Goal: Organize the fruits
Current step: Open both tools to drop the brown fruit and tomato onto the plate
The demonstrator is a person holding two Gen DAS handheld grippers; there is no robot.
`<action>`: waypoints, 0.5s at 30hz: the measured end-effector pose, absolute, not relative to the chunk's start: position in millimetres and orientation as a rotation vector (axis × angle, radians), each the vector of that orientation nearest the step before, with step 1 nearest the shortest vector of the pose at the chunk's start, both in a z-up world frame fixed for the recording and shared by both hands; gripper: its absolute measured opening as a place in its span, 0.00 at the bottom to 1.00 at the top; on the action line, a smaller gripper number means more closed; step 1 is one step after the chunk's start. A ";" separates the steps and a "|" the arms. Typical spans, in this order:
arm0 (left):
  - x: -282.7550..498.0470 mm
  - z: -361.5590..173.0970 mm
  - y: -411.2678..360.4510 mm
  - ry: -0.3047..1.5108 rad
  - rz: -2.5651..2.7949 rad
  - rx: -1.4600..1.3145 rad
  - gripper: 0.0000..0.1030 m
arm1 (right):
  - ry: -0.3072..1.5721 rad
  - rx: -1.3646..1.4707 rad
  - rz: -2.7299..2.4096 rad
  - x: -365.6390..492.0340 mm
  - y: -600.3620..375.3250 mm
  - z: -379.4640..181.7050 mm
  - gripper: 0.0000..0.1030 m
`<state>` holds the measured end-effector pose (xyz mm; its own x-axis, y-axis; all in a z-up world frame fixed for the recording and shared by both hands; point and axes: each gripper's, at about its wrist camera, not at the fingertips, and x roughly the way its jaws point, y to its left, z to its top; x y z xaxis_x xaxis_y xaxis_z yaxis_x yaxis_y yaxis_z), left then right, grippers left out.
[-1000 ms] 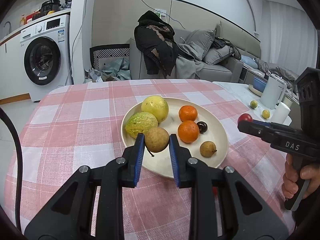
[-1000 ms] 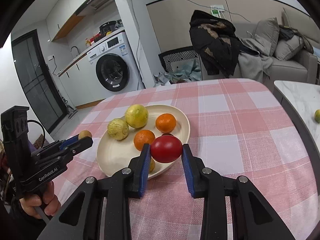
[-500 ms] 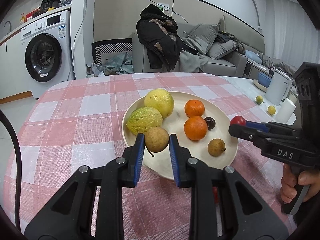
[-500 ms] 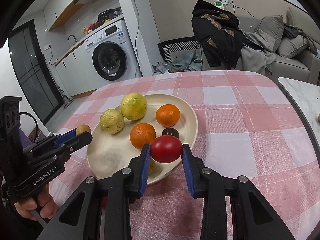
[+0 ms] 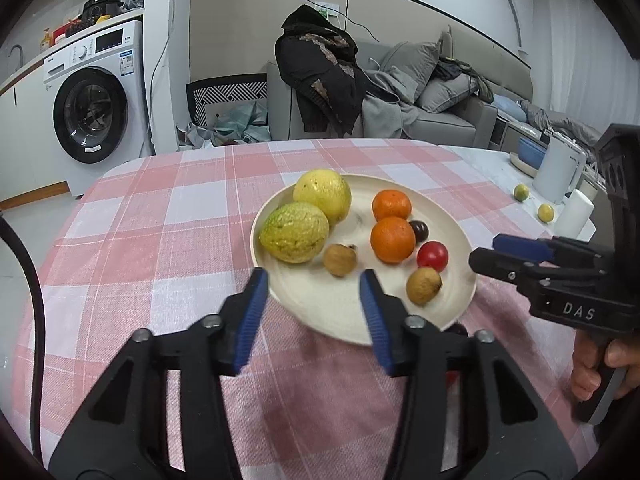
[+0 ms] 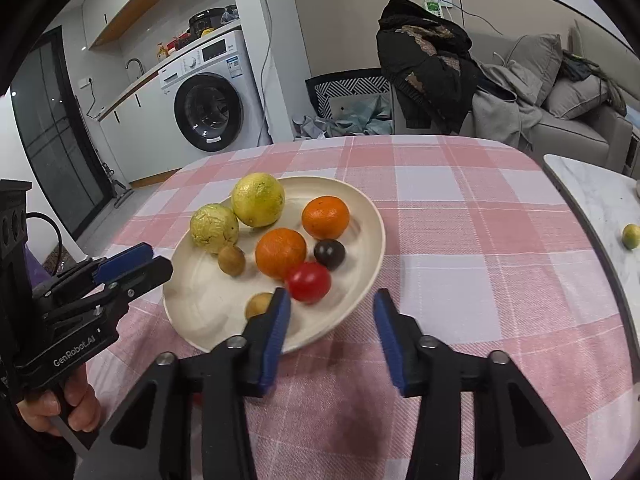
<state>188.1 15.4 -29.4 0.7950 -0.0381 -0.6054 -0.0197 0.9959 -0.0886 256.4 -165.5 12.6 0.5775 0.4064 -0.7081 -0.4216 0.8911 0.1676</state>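
Note:
A cream plate (image 5: 320, 308) (image 6: 200, 304) on the pink checked tablecloth holds two yellow-green fruits, two oranges, a dark plum, two small brown fruits and a red tomato. My left gripper (image 5: 314, 300) is open and empty at the plate's near edge, just behind a small brown fruit (image 5: 339, 260) (image 6: 231, 260). My right gripper (image 6: 330, 316) is open and empty, just behind the red tomato (image 6: 309, 282) (image 5: 432, 255), which lies on the plate beside an orange (image 6: 281, 253).
The right gripper (image 5: 520, 256) shows at the plate's right in the left wrist view; the left gripper (image 6: 124, 268) shows at the plate's left in the right wrist view. A white side table (image 5: 500, 172) carries a kettle (image 5: 558, 176) and two small limes. A sofa and washing machine stand behind.
Both grippers opened. The brown fruit left the left gripper and the red tomato left the right gripper; both now lie on the plate. Both grippers moved closer to the plate.

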 end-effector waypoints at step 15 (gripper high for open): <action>118.7 -8.5 15.3 0.635 -0.014 -0.051 0.99 | 0.803 -0.047 0.521 220.8 -183.5 24.9 1.00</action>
